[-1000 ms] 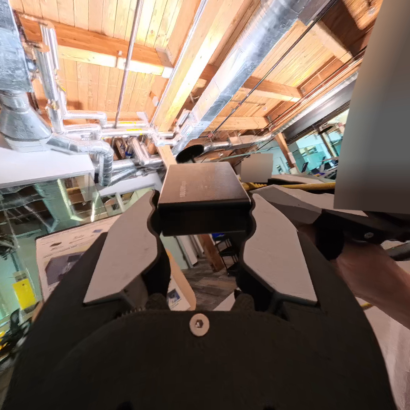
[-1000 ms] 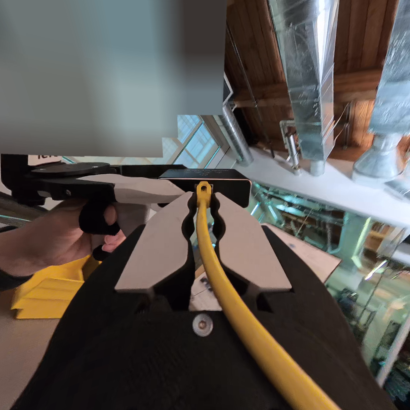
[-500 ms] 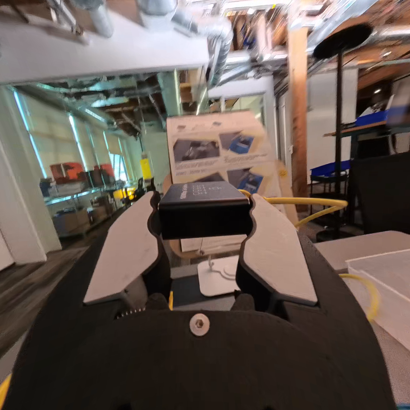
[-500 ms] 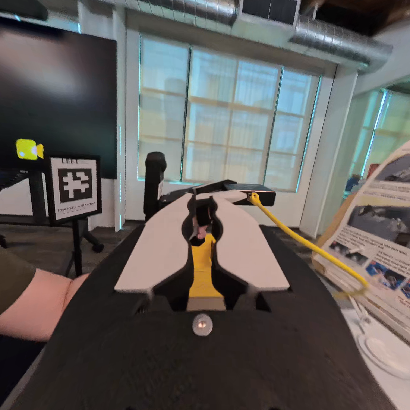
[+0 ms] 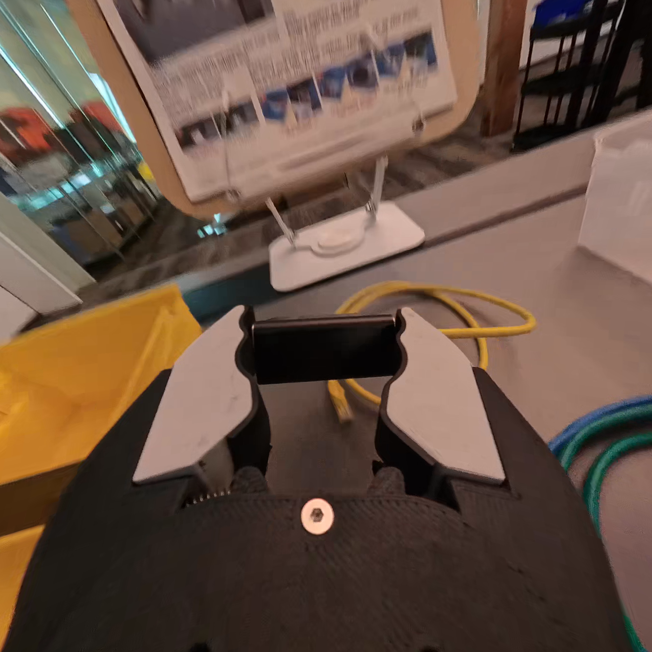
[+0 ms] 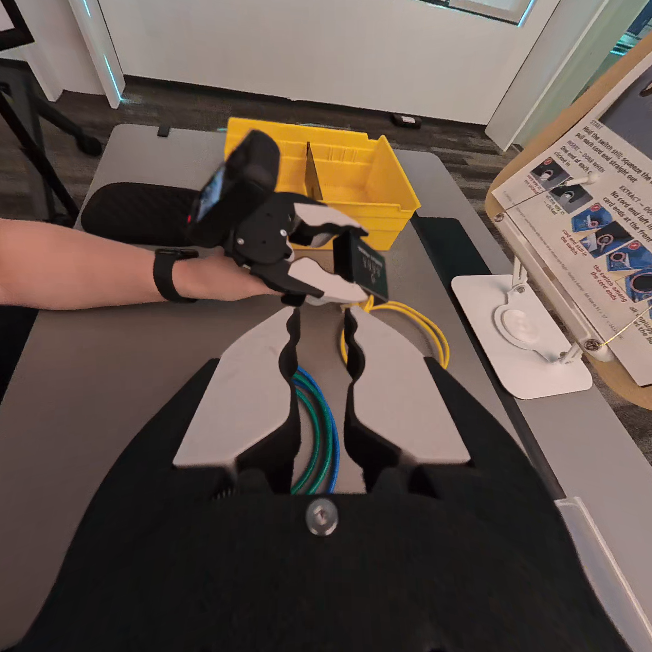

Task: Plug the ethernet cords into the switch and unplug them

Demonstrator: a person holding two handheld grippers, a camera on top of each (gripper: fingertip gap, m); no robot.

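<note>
While the left gripper [image 5: 323, 347] clamps the black switch [image 5: 323, 347] at frame centre, steadying it above the tabletop [image 6: 106, 352], the right gripper [image 6: 321, 314] jaws gape empty over the yellow [image 5: 458, 328], blue [image 6: 333, 434] and green [image 6: 310, 441] ethernet cords.

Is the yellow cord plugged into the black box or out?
Out. The yellow cord's plug end lies loose on the table, below the black box.

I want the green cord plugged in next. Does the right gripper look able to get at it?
Probably yes. The right gripper is open and holds nothing, and the green cord lies on the table under it, bare except for the blue cord alongside. The left gripper, holding the switch, is farther off.
</note>
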